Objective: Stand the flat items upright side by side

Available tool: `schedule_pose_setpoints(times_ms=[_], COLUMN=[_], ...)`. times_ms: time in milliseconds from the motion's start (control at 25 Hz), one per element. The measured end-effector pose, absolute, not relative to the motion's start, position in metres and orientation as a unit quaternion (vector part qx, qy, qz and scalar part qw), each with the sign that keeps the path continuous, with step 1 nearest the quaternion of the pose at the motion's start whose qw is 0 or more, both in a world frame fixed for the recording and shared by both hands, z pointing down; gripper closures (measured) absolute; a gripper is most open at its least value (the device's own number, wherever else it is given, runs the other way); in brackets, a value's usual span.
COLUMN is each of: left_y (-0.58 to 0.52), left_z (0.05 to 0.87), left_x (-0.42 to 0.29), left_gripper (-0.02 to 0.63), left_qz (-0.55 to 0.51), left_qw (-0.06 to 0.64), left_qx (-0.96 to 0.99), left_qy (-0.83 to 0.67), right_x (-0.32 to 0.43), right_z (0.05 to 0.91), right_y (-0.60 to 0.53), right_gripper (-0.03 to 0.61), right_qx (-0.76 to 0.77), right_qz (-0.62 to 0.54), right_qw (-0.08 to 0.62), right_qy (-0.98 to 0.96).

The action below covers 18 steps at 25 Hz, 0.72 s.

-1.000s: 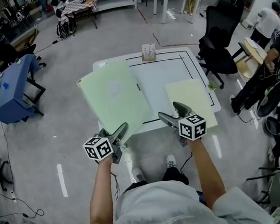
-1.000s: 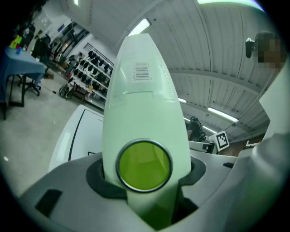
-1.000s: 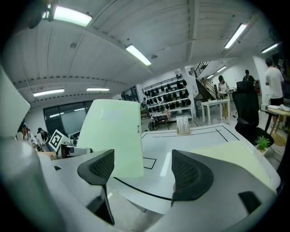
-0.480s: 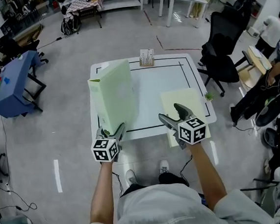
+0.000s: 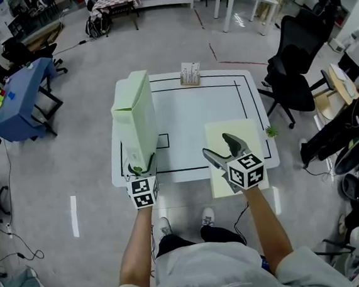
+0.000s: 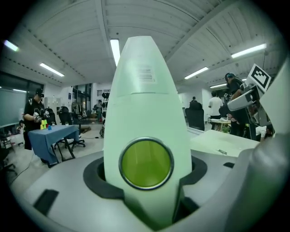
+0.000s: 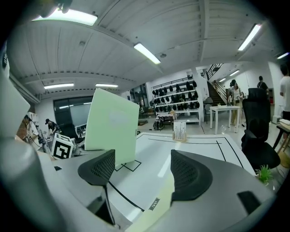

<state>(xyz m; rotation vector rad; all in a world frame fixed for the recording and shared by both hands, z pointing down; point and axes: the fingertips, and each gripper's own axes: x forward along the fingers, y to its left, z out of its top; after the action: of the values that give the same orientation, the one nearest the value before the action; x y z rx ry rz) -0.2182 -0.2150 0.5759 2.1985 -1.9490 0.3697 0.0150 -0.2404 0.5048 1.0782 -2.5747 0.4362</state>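
Note:
A pale green binder stands upright on its edge along the left side of the white table. My left gripper is shut on its spine near the round finger hole, and its jaws are opening slightly. A second pale green folder lies flat at the table's near right corner. My right gripper hovers over its near edge. Its jaws are wide apart and closing a little. In the right gripper view the folder's edge runs under the jaws, untouched, with the upright binder to the left.
A small wooden holder stands at the table's far edge. A black line frames the tabletop. A black office chair is right of the table, a blue table far left. People stand at the room's edges.
The left gripper has swung the binder from a leaning, open-faced tilt up to standing on its edge at the table's left. The right gripper has stayed over the flat folder.

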Motion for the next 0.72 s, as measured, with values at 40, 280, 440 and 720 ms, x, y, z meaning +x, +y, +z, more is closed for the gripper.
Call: schedule_pose_setpoints(times_ms=[40,280,440,720], left_y=[-0.219,-0.240,-0.252,-0.271], left_z=[0.577,0.580,0.599,0.619], left_x=[-0.215,-0.197,-0.193,-0.182], left_gripper=[0.311,0.301,0.295,0.291], left_qz=[0.124,0.125,0.136,0.149], left_qw=[0.087,0.075,0.104,0.106], left_qx=[0.737,0.723,0.706,0.683], left_qy=[-0.658,-0.675,-0.687,-0.707], right_x=[0.017,0.027,0.046,0.077], right_z=[0.509,0.522,0.528,0.542], right_y=[-0.242,-0.249,-0.251,-0.259], right_gripper=[0.172,0.173,0.173,0.173], right_qx=[0.375,0.365,0.371,0.376], right_qz=[0.154,0.158,0.158,0.159], right_qw=[0.158,0.166,0.173,0.192], right_qy=[-0.900,-0.902,-0.899,-0.892])
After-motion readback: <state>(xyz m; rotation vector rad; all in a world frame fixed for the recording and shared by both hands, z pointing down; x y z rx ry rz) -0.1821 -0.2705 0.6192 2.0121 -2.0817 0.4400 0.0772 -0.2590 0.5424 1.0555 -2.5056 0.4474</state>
